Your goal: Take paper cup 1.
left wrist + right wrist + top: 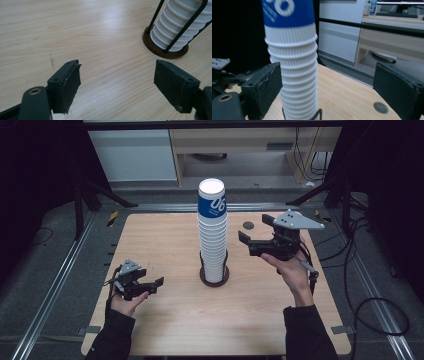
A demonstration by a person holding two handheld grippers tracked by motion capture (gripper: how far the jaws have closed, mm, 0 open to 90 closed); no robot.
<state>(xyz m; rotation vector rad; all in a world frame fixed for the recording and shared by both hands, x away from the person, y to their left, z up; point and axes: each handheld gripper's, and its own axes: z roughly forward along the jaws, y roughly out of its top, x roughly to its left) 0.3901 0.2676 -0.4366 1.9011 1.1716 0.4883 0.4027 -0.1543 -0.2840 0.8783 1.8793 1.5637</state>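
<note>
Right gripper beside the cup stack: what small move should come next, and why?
Probably ease the right gripper toward the cup stack so its open jaws bracket the upper cups. It hangs raised beside the stack, nothing between its jaws; the left gripper rests open, low, away from the holder.

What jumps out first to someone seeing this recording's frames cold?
A tall stack of white ribbed cups with a blue top cup, standing in a dark wire holder at the table's centre. The right gripper hangs open beside it on the right; the left gripper sits low, open, near the left edge.
</note>
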